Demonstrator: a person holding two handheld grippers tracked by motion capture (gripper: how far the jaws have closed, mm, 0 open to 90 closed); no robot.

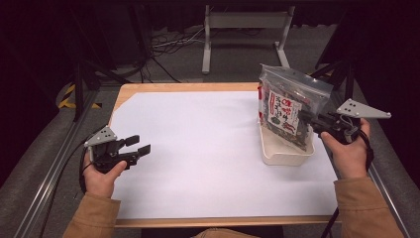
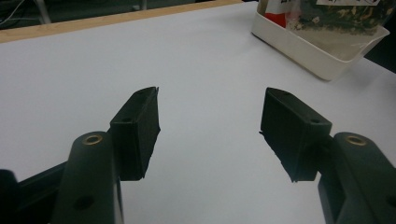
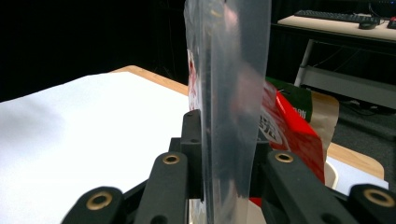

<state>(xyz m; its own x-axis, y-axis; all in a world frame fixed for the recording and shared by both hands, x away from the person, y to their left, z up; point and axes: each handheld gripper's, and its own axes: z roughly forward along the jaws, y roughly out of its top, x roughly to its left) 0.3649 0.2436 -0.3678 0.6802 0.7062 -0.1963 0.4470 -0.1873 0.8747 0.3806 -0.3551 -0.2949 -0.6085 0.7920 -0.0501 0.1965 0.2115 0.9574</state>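
A clear plastic snack bag with a red and white label stands upright in a white tub at the table's right side. My right gripper is shut on the bag's right edge; in the right gripper view the clear film runs up between the two jaws. Behind it lies a red packet. My left gripper hovers open over the white sheet at the left, with nothing between its fingers. The tub lies far ahead of it.
A white sheet covers most of the wooden table. A white metal frame and cables stand on the floor beyond the table's far edge. A desk with a keyboard is in the background.
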